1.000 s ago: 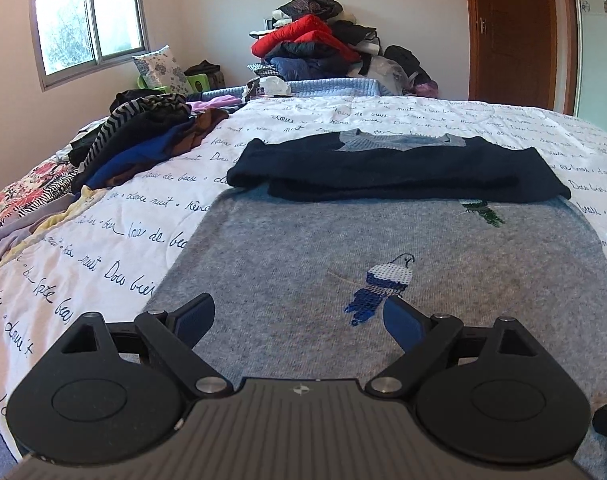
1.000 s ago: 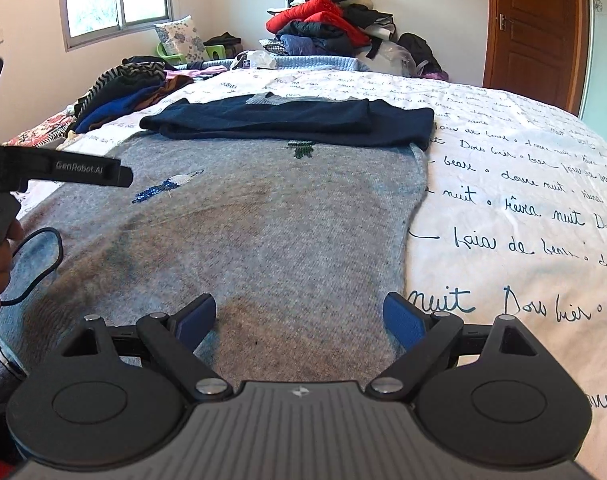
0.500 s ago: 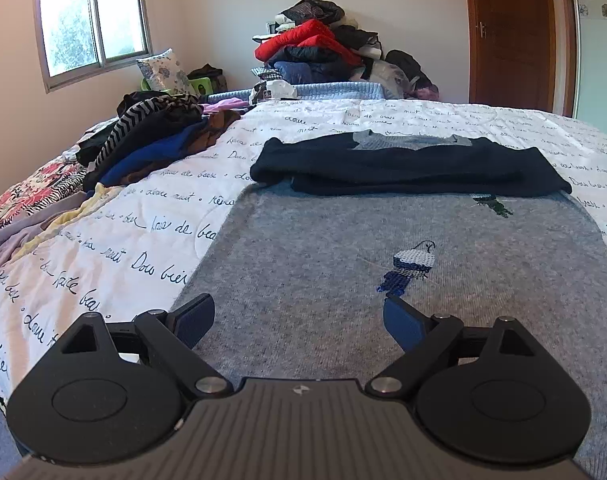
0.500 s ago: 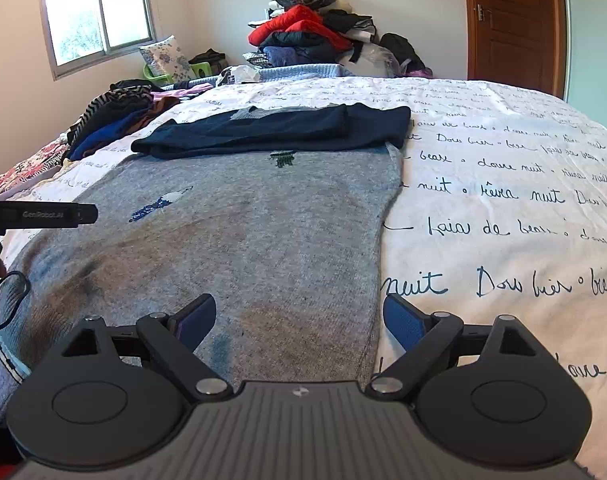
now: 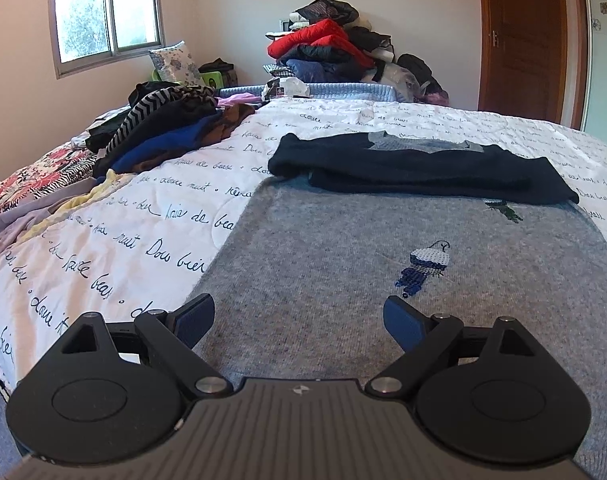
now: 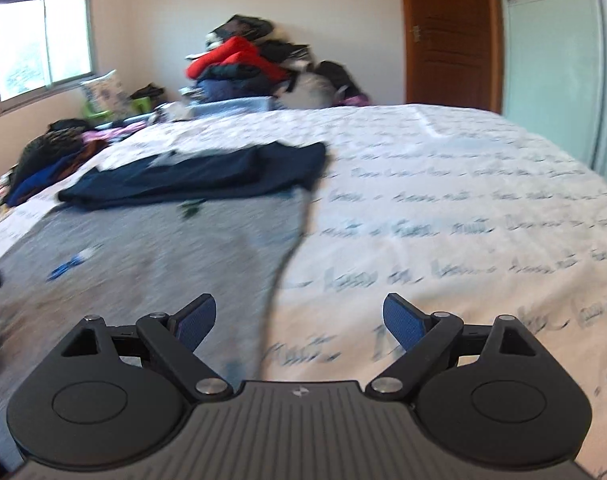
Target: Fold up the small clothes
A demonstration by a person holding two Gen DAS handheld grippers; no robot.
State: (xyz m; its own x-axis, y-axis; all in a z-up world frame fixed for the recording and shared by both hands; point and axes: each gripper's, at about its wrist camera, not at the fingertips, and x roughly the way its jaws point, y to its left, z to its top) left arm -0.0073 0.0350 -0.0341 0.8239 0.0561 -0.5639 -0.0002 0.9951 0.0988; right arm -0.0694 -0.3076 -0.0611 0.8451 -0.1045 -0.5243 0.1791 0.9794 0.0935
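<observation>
Grey sweater [image 5: 343, 264] lies flat on the bed, on the white quilt [image 5: 115, 240] with script lettering; that's the landmark for everything below. Its navy sleeves [image 5: 419, 170] are folded across the far end of the sweater, touching it. There is a blue-and-white bird embroidery [image 5: 423, 268] mid-chest and a small green motif [image 5: 505, 210] just short of the sleeves.

Left gripper [image 5: 299, 316]: jaws spread wide, nothing between them, and it sits over the near-left part of the sweater. The left blue pad [image 5: 195, 318] is at the sweater's left edge, where the grey knit meets the quilt.

Right gripper [image 6: 299, 316]: jaws also wide apart and holding nothing. It straddles the sweater's right edge [image 6: 287, 264], with the left pad [image 6: 195, 320] over grey knit and the right pad [image 6: 405, 320] over bare quilt. (The right-wrist frame is motion-blurred, so I can't tell whether the pads touch fabric.)

Elsewhere, relative to the sweater:
- A heap of mixed clothes [image 5: 163, 132], striped, blue and brown, sits on the quilt to its far left, well apart.
- A tall pile with a red jacket [image 5: 323, 40] stands beyond the far end, against the wall.
- The window [image 5: 107, 12] is far left and the wooden door [image 5: 531, 36] far right.
- A floral pillow [image 5: 173, 62] is under the window.
</observation>
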